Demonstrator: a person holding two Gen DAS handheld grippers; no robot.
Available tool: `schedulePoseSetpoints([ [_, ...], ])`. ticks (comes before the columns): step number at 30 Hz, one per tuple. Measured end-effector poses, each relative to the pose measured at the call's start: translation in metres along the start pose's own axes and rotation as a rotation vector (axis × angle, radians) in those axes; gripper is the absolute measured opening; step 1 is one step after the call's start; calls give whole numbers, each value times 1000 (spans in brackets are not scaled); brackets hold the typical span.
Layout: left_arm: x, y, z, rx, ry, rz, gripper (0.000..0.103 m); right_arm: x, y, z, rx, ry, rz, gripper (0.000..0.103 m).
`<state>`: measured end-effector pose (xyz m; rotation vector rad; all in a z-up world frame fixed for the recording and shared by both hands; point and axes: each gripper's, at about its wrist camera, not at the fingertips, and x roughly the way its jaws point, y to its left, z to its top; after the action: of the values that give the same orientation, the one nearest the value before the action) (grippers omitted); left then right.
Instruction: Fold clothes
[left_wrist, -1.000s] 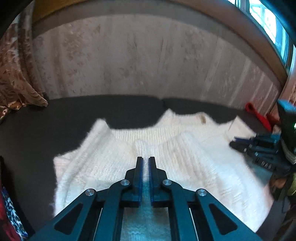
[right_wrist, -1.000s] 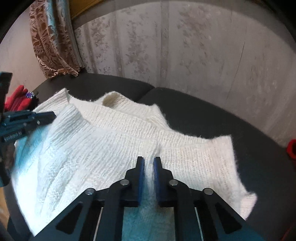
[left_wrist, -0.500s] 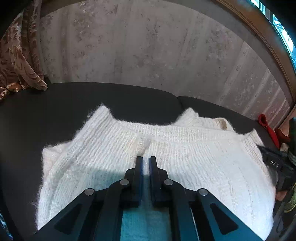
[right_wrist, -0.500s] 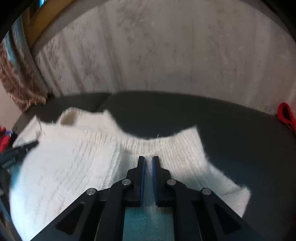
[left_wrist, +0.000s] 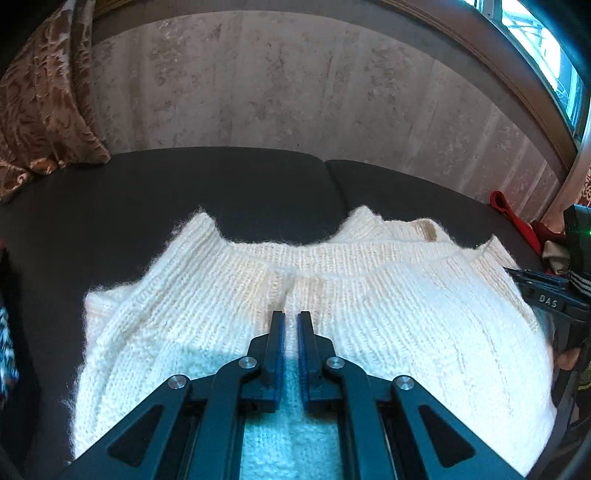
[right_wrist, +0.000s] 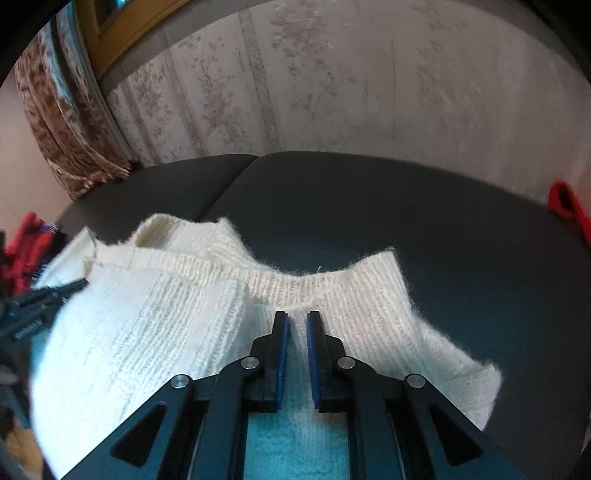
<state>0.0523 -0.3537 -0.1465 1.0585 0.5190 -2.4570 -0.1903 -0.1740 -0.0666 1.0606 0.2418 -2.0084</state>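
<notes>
Sweater mid-fold, both grippers pinching knit.

White sweater (left_wrist: 332, 314) lies on the dark couch (left_wrist: 221, 184), near half doubled over the far half, so an upper layer's edge sits just short of the ribbed far edge. Left gripper (left_wrist: 290, 317) nearly closed, a ridge of knit between its pads; right gripper (right_wrist: 297, 317) the same, narrow gap, knit pinched in it. Judgement: one fold is roughly laid, not released or smoothed; edges uneven, corners stick out. Left to do, likely: let go, flatten, maybe fold again. Sleeve positions not visible.
</notes>
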Motion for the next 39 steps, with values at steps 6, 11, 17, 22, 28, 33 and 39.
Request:
schedulePoseSetpoints([
  [6,-28,2,-4,-36,-74,-3,10,-27,2,-6,-55,-22,-19,14],
  [11,-35,-16,-5,14,-103,-9,11,-35,6,-6,-129,-15,-84,45],
  [17,-7,-34,-13,109,-48,-9,13,-1,15,-4,-199,70,-145,75],
  [22,-14,-23,-10,58,-52,-43,13,-18,18,1,-266,5,-241,7],
  [28,-10,-11,-17,9,-58,-90,15,-19,-30,-9,-134,33,-304,8],
  [33,-21,-5,-12,-16,-66,-92,15,-20,-25,-12,-155,18,-321,13],
  [39,-45,16,-11,-20,-108,-13,16,-33,-30,-3,-107,-15,-322,60],
])
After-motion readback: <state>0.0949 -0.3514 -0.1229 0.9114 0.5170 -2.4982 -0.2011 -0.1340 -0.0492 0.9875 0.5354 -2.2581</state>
